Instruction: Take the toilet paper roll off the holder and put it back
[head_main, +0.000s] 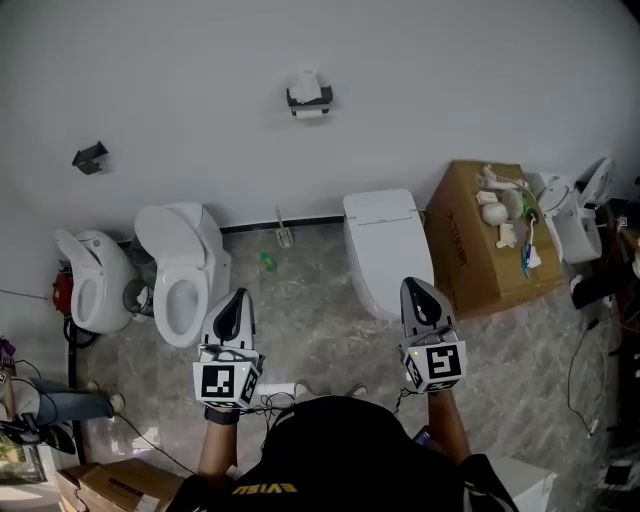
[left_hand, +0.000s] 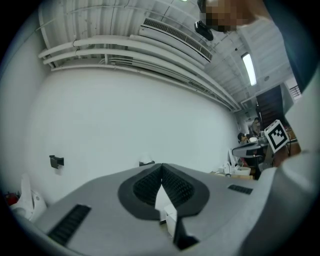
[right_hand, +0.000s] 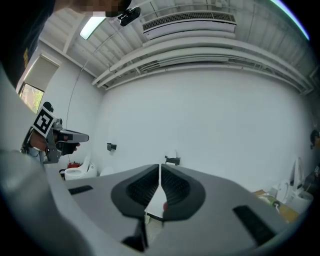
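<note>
A white toilet paper roll (head_main: 307, 86) sits on a black holder (head_main: 309, 99) high on the white wall, far ahead of both grippers. In the left gripper view the holder (left_hand: 146, 162) shows small, just left of the jaw tips; in the right gripper view the holder (right_hand: 172, 160) is just right of them. My left gripper (head_main: 240, 294) (left_hand: 161, 166) is held level, its jaws meeting at the tips with nothing between them. My right gripper (head_main: 411, 284) (right_hand: 159, 166) is likewise shut and empty, level, pointing at the wall.
Two white toilets (head_main: 185, 270) (head_main: 95, 282) stand at the left and another (head_main: 385, 245) in the middle. A cardboard box (head_main: 490, 245) with small items on top is at the right. A black bracket (head_main: 90, 157) hangs on the wall; a green object (head_main: 267, 262) lies on the floor.
</note>
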